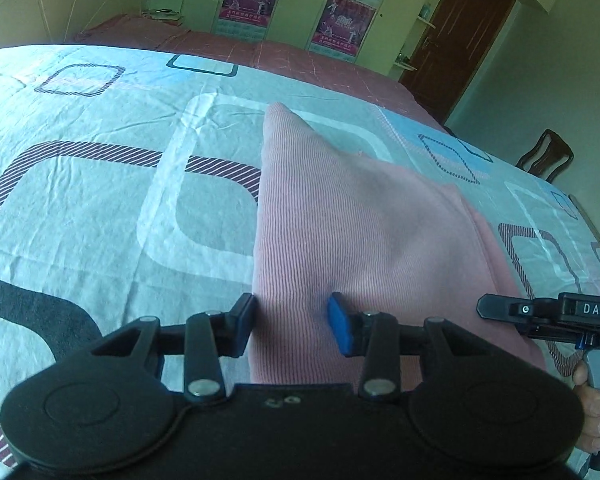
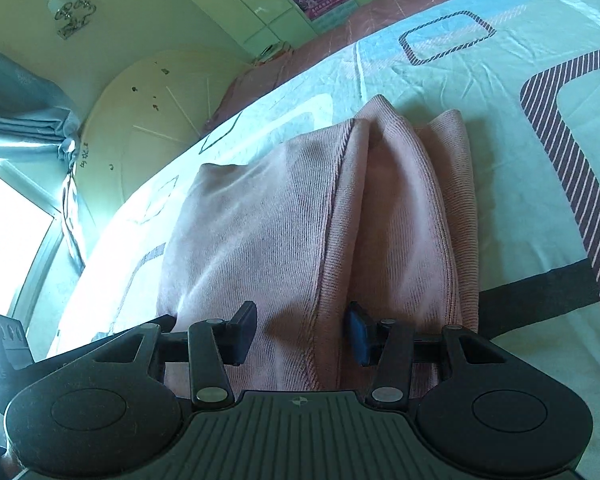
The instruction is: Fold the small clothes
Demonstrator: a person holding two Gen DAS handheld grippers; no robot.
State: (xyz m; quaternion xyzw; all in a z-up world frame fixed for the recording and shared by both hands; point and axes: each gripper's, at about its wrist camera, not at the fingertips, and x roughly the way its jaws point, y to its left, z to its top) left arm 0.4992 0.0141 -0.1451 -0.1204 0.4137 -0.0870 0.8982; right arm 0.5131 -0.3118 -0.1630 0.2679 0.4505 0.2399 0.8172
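Pink garment (image 1: pixel 340 224) lay on a patterned bedsheet (image 1: pixel 100 200), bunched into ridges, one corner poking up. Left gripper (image 1: pixel 294 326) sat at its near edge, jaws partly open with pink cloth filling the gap; couldn't tell if the pads pressed it. Right gripper (image 2: pixel 302 332) was at the other near edge, jaws also half open over a seam fold (image 2: pixel 340 220), grip unclear too. In the left wrist view the right gripper showed at far right, a hand (image 1: pixel 592 404) on its handle.
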